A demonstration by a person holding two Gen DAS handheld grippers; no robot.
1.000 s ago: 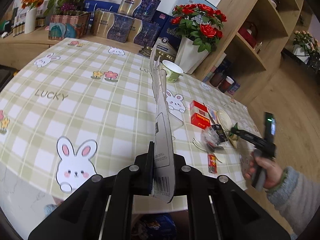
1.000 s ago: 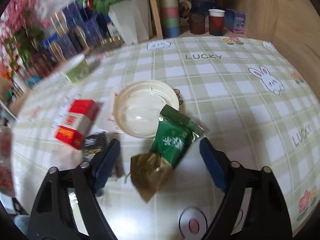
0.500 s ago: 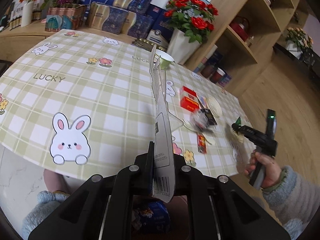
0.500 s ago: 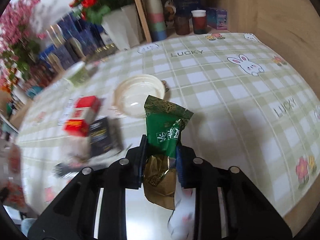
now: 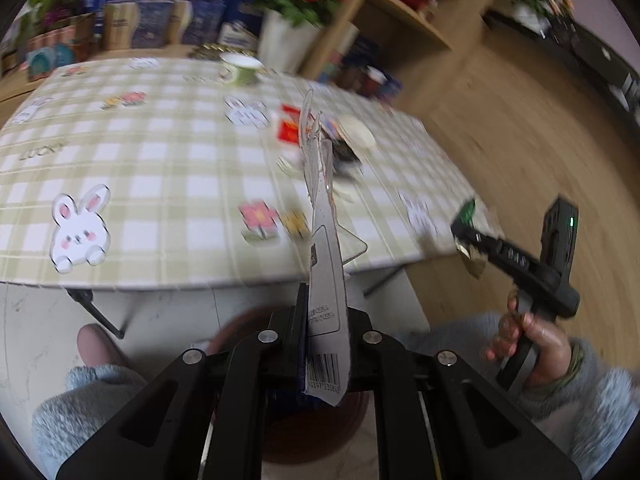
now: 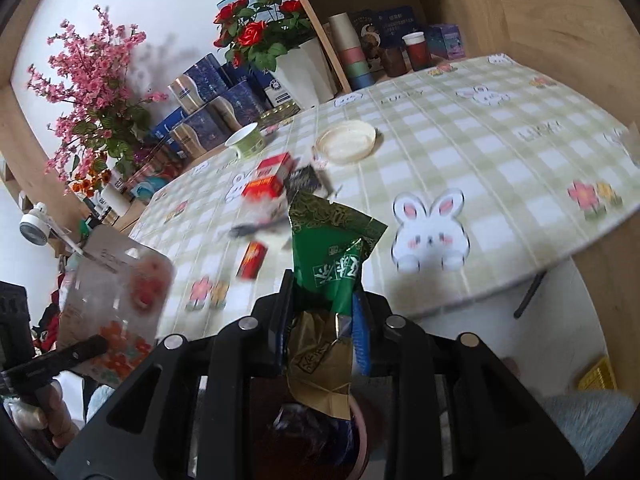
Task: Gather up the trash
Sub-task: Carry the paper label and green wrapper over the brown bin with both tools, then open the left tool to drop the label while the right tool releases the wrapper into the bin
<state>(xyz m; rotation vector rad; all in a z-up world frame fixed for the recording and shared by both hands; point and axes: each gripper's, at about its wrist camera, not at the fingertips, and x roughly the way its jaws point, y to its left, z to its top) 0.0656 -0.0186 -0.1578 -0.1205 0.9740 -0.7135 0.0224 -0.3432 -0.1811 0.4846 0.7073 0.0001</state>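
Both grippers have pulled back off the green-and-white checked tablecloth (image 5: 168,168) since a second ago, and each now hangs over a dark reddish-brown round bin (image 6: 320,440) at the bottom centre of its view. At the left, the left gripper (image 5: 324,332) is clamped on a flat grey cardboard blister card with a barcode (image 5: 326,264); the card's long axis runs straight up the frame, along the fingers, with its barcode end low over the bin. To the right, the right gripper (image 6: 324,320), open around the packet a second ago, now pinches a crumpled green-and-gold foil packet (image 6: 332,264), its green end pointing up the frame and its gold tail dangling directly above the bin's mouth. So the drop point lies straight beneath both loads, and neither hand looks clearly nearer. Further pieces wait on the cloth in the upper middle of the right view: a red box (image 6: 268,182), a small black packet (image 6: 306,180) and a white shallow lid (image 6: 346,144).
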